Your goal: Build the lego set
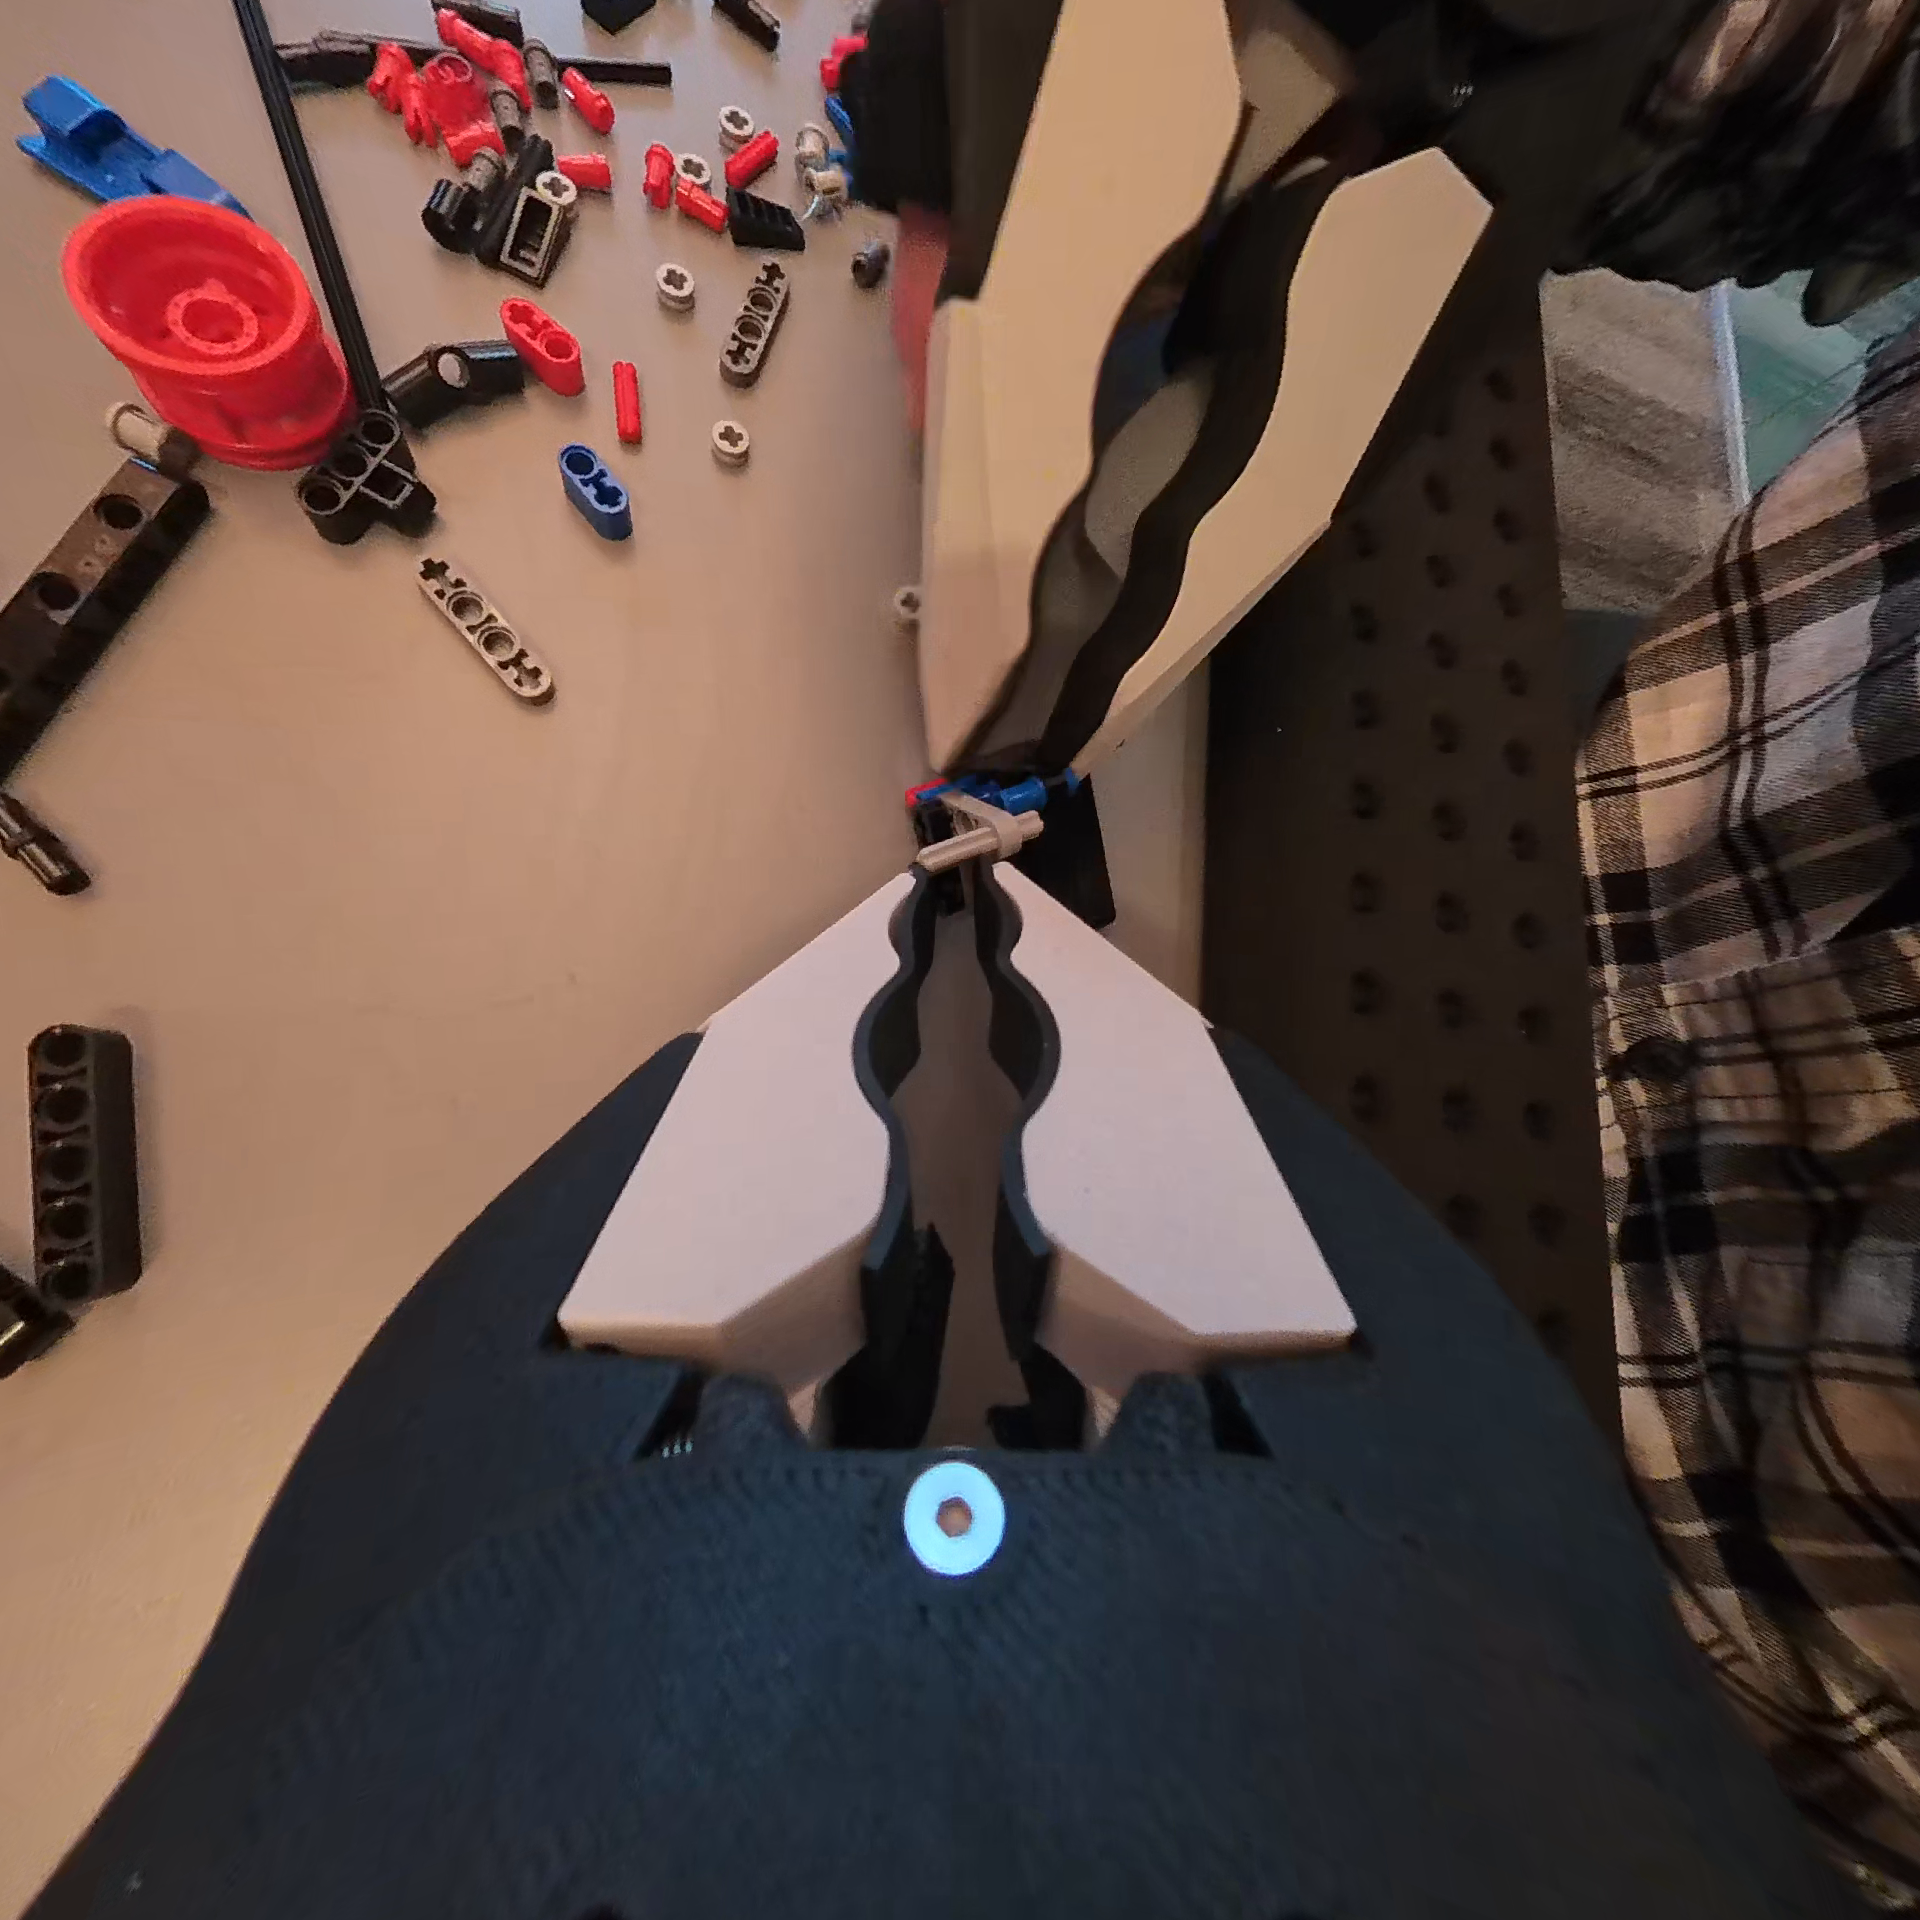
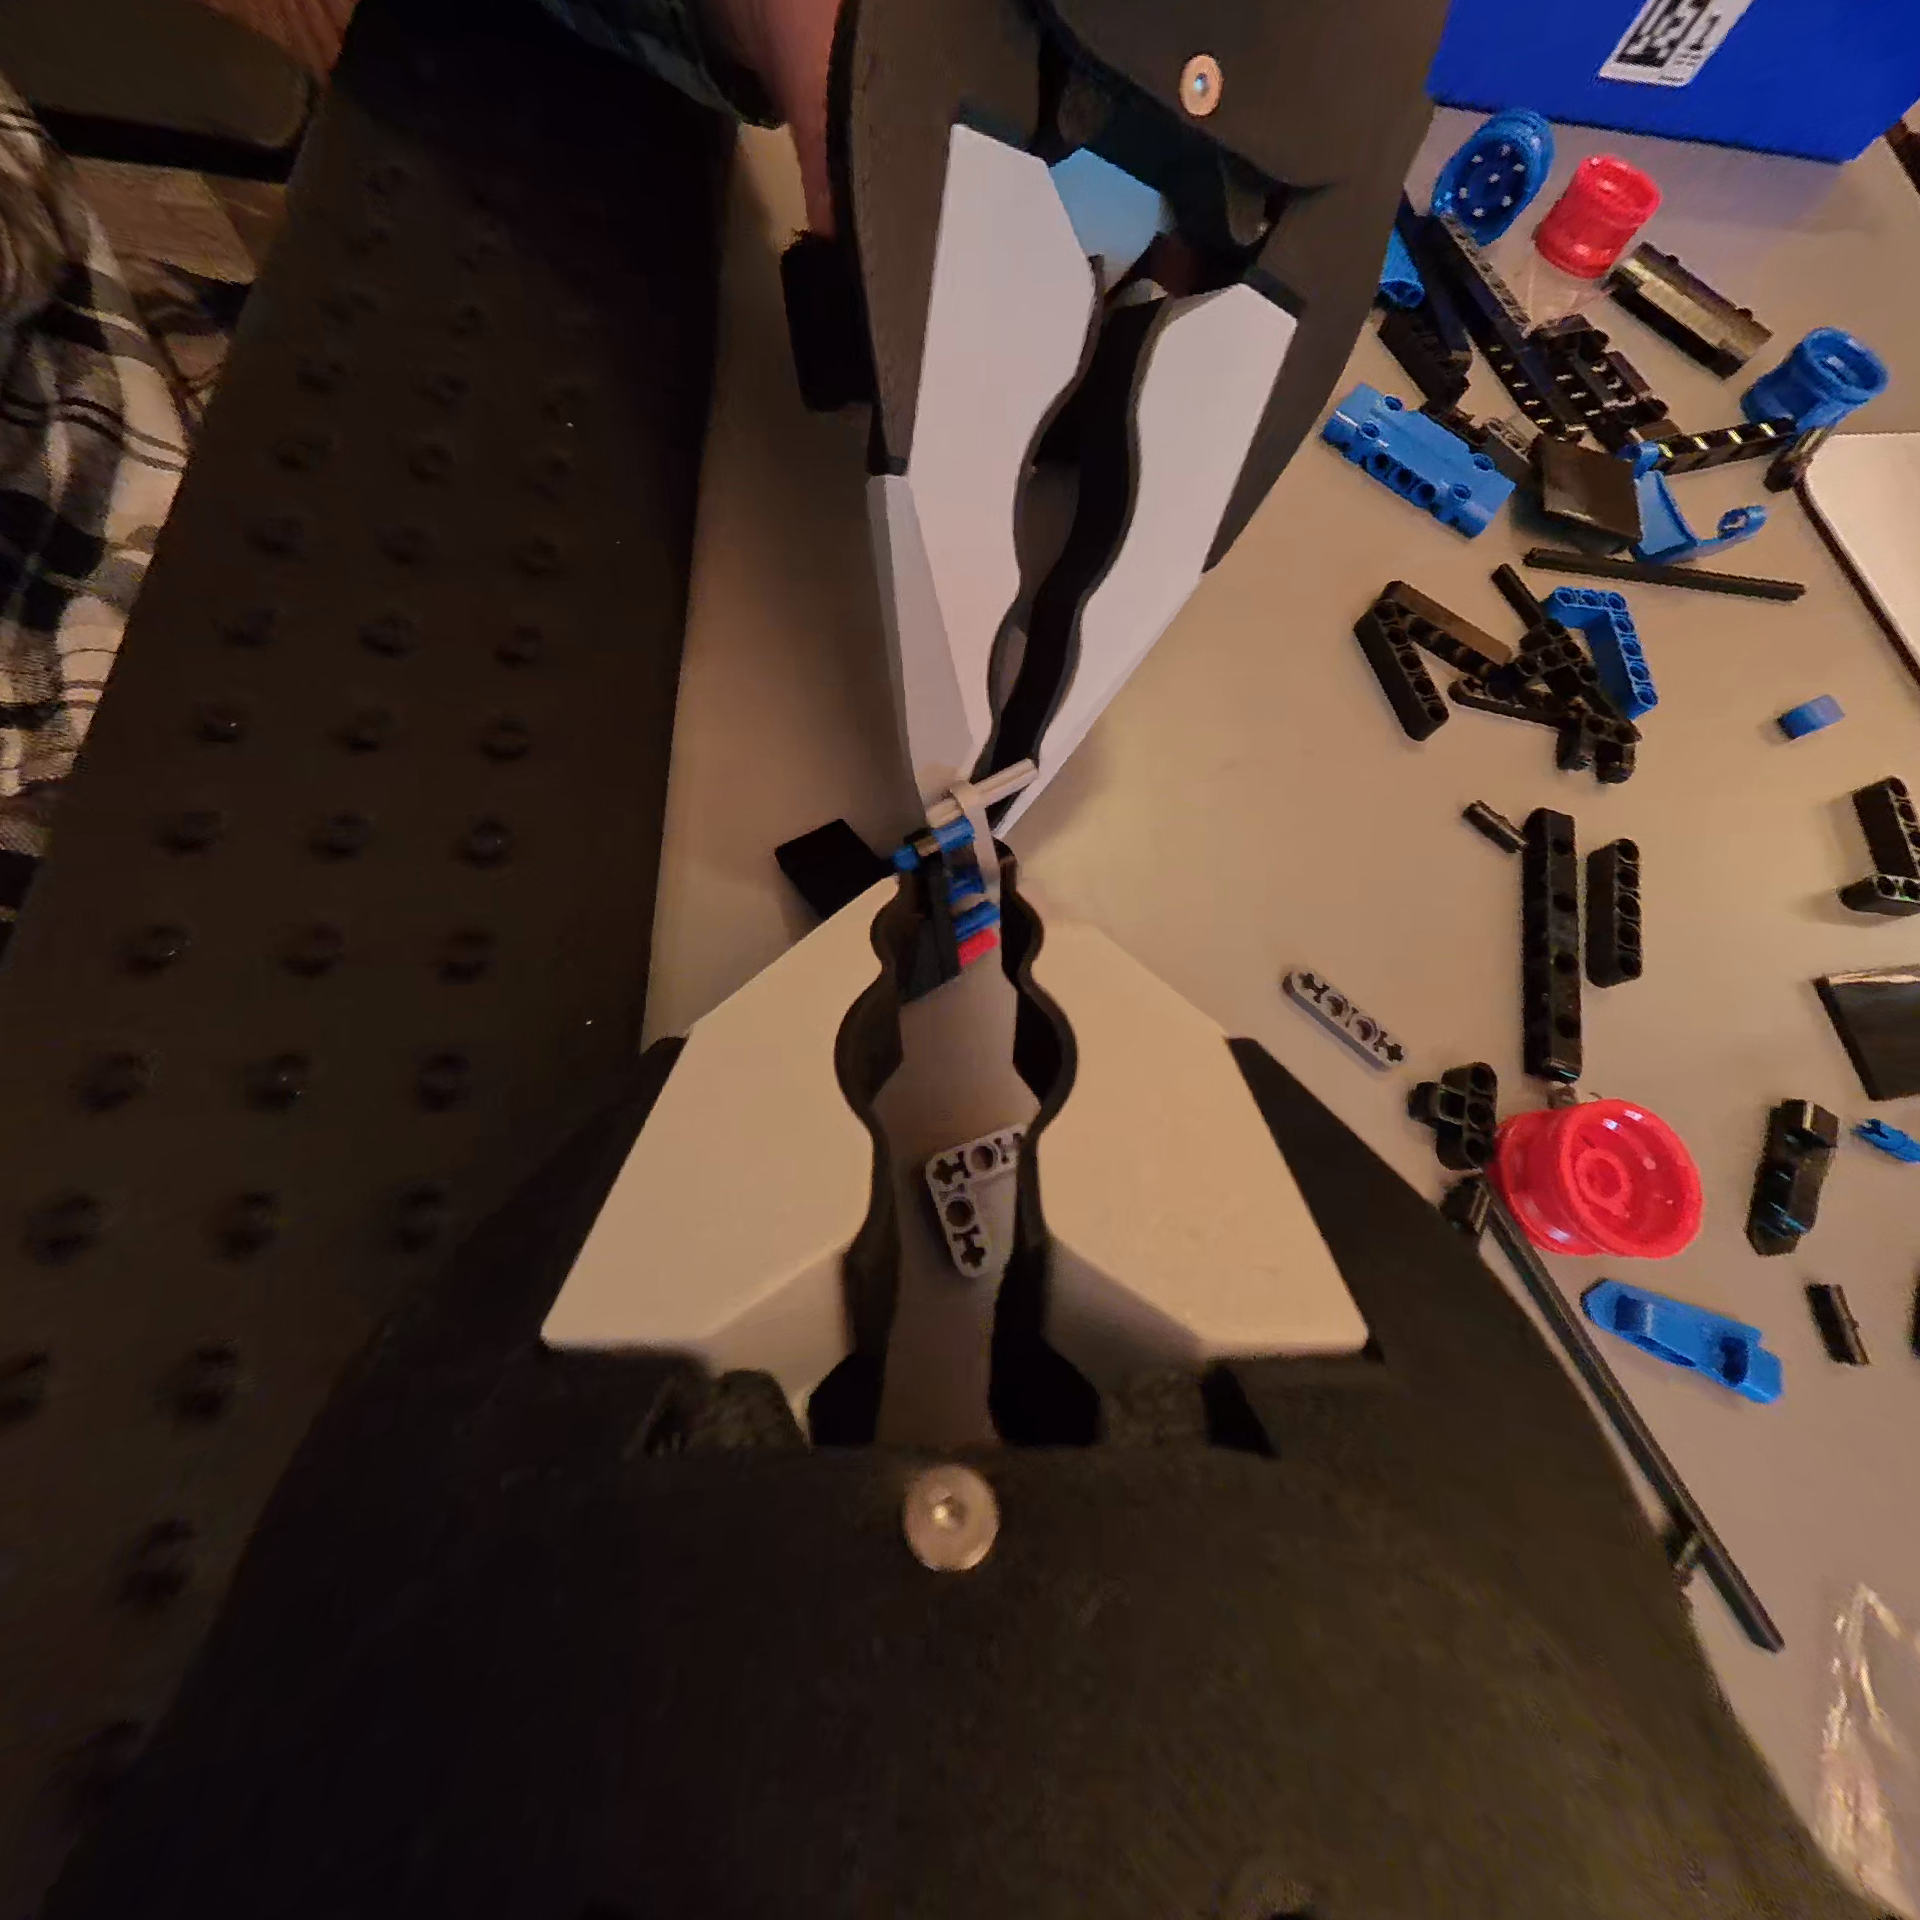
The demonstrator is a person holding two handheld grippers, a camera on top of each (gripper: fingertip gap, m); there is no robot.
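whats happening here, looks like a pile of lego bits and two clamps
A person is building a Lego set with a gripper in each hand. The left gripper and right gripper meet tip to tip, both shut on one small assembly of black, blue, red and grey parts held above the table. Loose pieces, including a red wheel hub, lie scattered around.

Loose parts [image 1: 540,208] on table [image 1: 312,831] — left

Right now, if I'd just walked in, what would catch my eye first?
Two grippers meet tip to tip mid-frame, the left gripper and right gripper both pinching one small Lego assembly above the table. Next, the red wheel among scattered pieces at far left.
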